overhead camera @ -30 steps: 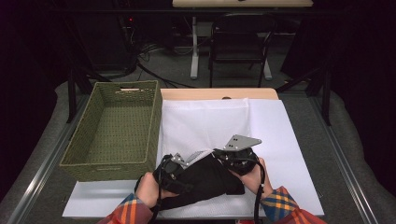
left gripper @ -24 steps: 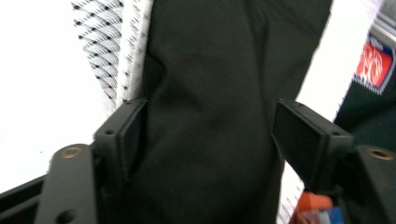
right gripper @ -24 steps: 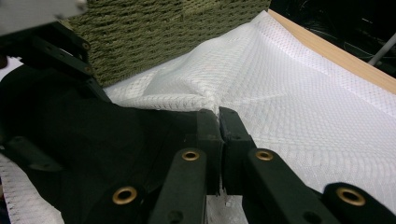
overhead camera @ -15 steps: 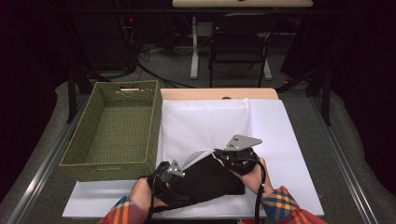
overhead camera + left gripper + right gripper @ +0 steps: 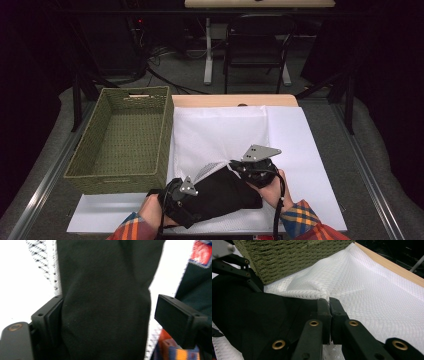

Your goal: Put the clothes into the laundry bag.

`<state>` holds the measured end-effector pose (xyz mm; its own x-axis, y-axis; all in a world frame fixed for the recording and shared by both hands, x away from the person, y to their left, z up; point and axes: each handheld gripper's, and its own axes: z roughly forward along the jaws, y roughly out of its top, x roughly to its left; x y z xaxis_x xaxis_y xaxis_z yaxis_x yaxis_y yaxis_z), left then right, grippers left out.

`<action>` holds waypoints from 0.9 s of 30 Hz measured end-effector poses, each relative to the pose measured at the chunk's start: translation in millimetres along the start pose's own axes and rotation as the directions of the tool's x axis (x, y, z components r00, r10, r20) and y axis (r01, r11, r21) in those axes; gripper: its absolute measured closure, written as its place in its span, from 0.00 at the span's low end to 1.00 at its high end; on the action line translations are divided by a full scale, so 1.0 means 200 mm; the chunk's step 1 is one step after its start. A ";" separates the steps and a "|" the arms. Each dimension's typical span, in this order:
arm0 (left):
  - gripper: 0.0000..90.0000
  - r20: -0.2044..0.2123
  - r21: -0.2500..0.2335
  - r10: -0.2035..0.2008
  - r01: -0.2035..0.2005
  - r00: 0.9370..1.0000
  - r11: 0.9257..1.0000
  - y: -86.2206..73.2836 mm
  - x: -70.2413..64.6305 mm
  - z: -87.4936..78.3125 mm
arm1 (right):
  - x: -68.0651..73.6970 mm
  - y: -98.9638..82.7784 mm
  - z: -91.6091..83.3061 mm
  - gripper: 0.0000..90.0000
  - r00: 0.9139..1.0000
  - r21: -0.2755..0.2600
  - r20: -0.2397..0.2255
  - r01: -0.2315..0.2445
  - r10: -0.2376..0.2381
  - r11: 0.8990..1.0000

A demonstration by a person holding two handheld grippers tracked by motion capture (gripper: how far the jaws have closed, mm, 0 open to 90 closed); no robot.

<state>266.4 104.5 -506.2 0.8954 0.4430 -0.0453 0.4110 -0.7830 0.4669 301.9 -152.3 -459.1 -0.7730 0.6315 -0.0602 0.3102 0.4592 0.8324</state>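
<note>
A black garment (image 5: 220,195) lies at the near edge of a white mesh bag (image 5: 220,135) spread on the table. My right gripper (image 5: 240,167) is shut on the bag's mesh edge (image 5: 322,293) just above the garment (image 5: 249,320); its jaws (image 5: 329,302) are pressed together. My left gripper (image 5: 182,192) sits at the garment's near-left end. In the left gripper view its jaws stand apart around the black cloth (image 5: 105,302): one pad touches it and the other is clear of it, so the left gripper (image 5: 107,312) is open.
A green woven basket (image 5: 120,135) with nothing in it stands at the left, touching the bag's edge (image 5: 287,255). A white sheet (image 5: 310,150) covers the table under the bag, and a wooden strip (image 5: 235,100) lies along its far side. A chair and cables are on the floor beyond.
My left gripper has drawn back a little toward the near edge along the garment. The right gripper has held its place on the mesh.
</note>
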 end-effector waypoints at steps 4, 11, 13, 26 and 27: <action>0.19 -0.018 -0.001 0.004 -0.004 1.000 1.000 0.00 0.01 0.02 | 0.00 0.00 0.00 0.98 1.000 0.000 0.000 0.000 0.000 1.000; 0.37 -0.006 -0.043 0.026 -0.027 1.000 0.999 -0.02 0.03 0.05 | 0.00 0.00 0.00 0.98 1.000 0.000 -0.003 -0.001 0.002 1.000; 0.45 0.004 -0.055 0.022 -0.021 1.000 0.998 -0.03 0.04 0.05 | 0.00 0.00 0.00 0.98 1.000 0.001 -0.002 -0.002 0.002 1.000; 0.65 0.059 -0.117 -0.026 0.033 0.998 0.993 -0.03 0.04 0.01 | -0.01 0.00 -0.01 0.98 1.000 -0.012 0.001 -0.012 0.012 1.000; 0.65 0.064 -0.118 -0.036 0.043 0.997 0.992 -0.03 0.04 0.01 | -0.01 0.00 -0.01 0.98 1.000 -0.013 0.001 -0.011 0.011 1.000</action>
<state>271.4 112.0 -511.6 0.8891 0.4421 -0.1182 0.4263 -0.7063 0.5651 302.6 -154.8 -457.0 -0.7689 0.6373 -0.0513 0.3119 0.4439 0.8401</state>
